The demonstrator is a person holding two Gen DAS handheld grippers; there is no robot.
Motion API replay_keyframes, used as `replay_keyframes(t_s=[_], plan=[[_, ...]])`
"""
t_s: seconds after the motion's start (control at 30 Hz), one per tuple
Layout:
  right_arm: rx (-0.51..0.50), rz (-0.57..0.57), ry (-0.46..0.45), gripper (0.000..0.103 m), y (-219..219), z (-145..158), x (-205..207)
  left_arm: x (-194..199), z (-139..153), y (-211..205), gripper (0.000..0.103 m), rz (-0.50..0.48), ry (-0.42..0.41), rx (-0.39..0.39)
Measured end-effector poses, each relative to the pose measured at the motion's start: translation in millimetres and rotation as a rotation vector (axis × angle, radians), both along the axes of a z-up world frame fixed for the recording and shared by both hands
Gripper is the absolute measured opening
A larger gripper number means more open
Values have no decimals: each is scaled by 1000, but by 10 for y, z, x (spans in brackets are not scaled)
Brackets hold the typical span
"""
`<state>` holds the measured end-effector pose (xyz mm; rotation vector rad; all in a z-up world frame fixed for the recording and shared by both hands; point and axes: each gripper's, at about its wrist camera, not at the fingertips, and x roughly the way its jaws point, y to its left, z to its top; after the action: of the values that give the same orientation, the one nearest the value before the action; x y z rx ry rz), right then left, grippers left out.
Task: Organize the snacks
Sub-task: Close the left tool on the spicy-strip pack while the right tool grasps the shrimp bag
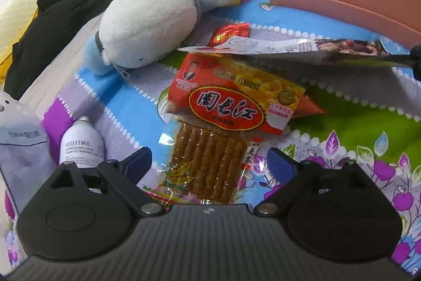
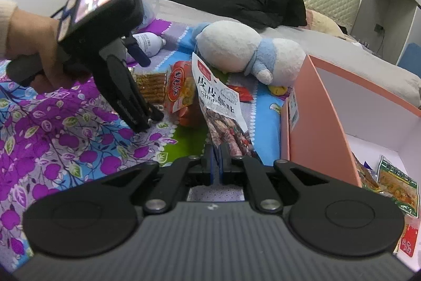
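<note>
Snack packets, left wrist view: my left gripper (image 1: 210, 165) stands wide apart over the clear packet of bean sticks (image 1: 208, 162), half under the red corn pouch (image 1: 236, 102) on the bedspread (image 1: 355, 138); both look light, crinkly, slippery, so I would pinch a sealed edge. Right wrist view: my right gripper (image 2: 216, 157) is clamped on the limp shrimp-snack bag (image 2: 218, 107) by its bottom seam, beside the pink box (image 2: 323, 123).
</note>
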<state>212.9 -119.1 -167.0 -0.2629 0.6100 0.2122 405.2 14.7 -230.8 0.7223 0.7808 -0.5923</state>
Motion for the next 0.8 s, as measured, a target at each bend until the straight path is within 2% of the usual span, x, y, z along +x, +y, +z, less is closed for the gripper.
replay_keyframes(t_s=[0.1, 0.13, 0.23, 0.27, 0.33, 0.47, 0.5, 0.57, 0.67, 0.8], plan=[[0, 1, -1, 6, 1, 6, -6, 29, 13, 43, 93, 39, 20, -26], [0, 2, -1, 6, 2, 5, -11, 38, 15, 64, 84, 59, 32, -36], [3, 3, -4, 6, -2, 28, -35, 38, 53, 153, 71, 114, 64, -76], [2, 4, -6, 6, -1, 39, -47, 34, 68, 177, 58, 129, 75, -89], [1, 5, -9, 6, -1, 62, -80, 3, 107, 220, 46, 151, 108, -125], [3, 11, -9, 6, 2, 96, -157, -134, 144, 219, 21, 191, 131, -126], [3, 13, -10, 6, 2, 109, -180, -174, 152, 232, 20, 206, 140, -137], [7, 19, -8, 6, 3, 135, -231, -245, 152, 266, 11, 228, 170, -159], [9, 30, -3, 6, 10, 145, -323, -362, 131, 317, 11, 251, 201, -169], [6, 52, 8, 6, 22, 145, -450, -457, 192, 411, 11, 271, 166, -193]])
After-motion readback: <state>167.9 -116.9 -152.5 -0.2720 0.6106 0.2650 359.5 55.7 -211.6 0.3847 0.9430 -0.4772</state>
